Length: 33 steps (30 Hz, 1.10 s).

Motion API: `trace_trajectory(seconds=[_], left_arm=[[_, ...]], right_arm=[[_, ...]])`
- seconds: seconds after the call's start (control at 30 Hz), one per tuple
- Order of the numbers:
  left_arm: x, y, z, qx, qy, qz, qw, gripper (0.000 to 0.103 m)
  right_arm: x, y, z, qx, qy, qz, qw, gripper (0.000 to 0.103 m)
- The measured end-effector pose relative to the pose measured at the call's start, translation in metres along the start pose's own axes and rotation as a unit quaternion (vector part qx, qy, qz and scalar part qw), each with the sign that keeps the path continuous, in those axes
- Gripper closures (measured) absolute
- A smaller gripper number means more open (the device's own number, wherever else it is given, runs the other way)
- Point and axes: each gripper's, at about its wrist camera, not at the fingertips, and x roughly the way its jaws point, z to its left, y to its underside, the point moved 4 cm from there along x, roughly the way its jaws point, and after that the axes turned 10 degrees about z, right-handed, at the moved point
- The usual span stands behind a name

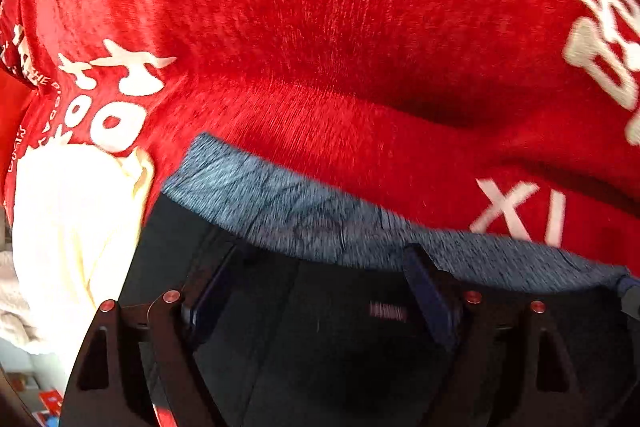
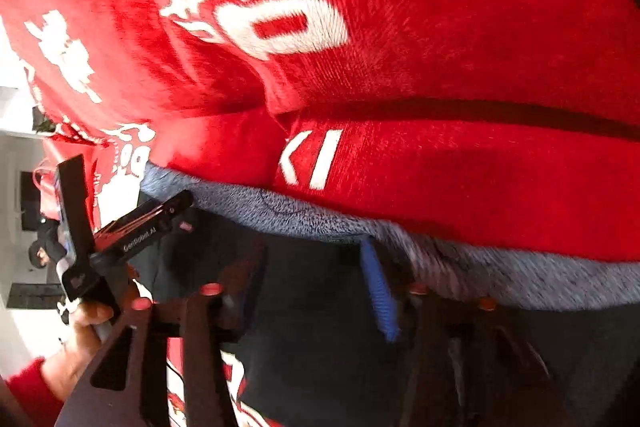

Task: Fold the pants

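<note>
1. Pants: we counted one dark pair, its grey-blue waistband lying along a red cloth printed with white characters, just ahead of both sets of tongs.
2. Two tongs: the left tongs stood apart over the dark fabric, pressing on nothing; the right tongs also stood apart, one blue pad beside the waistband.
3. Only the left view showed one cream cloth beside the pants.
4. Only the right view showed a hand in a red sleeve holding the other gripper from the side.
</note>
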Motion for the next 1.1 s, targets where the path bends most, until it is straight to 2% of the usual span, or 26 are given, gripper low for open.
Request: trace_trajectory(seconds=[0.07, 0.23, 0.4, 0.5, 0.57, 0.77, 0.9, 1.1], left_arm=[[-0.010, 0.014, -0.005, 0.013, -0.002, 0.004, 0.9999, 0.019], [-0.025, 0.075, -0.042, 0.074, -0.003, 0.025, 0.9970, 0.019], [-0.031, 0.128, -0.101, 0.135, 0.016, 0.043, 0.9897, 0.019], [-0.031, 0.148, -0.125, 0.156, 0.021, 0.050, 0.9863, 0.019], [-0.036, 0.156, -0.138, 0.169, 0.015, 0.040, 0.9847, 0.019], [-0.047, 0.178, -0.161, 0.194, 0.046, 0.042, 0.9789, 0.019], [-0.059, 0.204, -0.178, 0.233, 0.062, 0.028, 0.9702, 0.019], [-0.064, 0.246, -0.203, 0.284, 0.085, 0.030, 0.9546, 0.019]], right_arm=[[-0.013, 0.019, -0.006, -0.001, 0.009, 0.001, 1.000, 0.037], [-0.029, 0.076, -0.031, 0.025, 0.032, 0.000, 0.999, 0.037], [-0.053, 0.125, -0.043, 0.050, 0.046, -0.038, 0.997, 0.037], [-0.066, 0.151, -0.047, 0.071, 0.057, -0.058, 0.994, 0.037], [-0.073, 0.172, -0.053, 0.094, 0.061, -0.064, 0.992, 0.037], [-0.086, 0.262, -0.087, 0.195, 0.090, -0.080, 0.973, 0.037], [-0.077, 0.326, -0.104, 0.256, 0.095, -0.082, 0.959, 0.037], [-0.047, 0.393, -0.114, 0.306, 0.066, -0.089, 0.946, 0.037]])
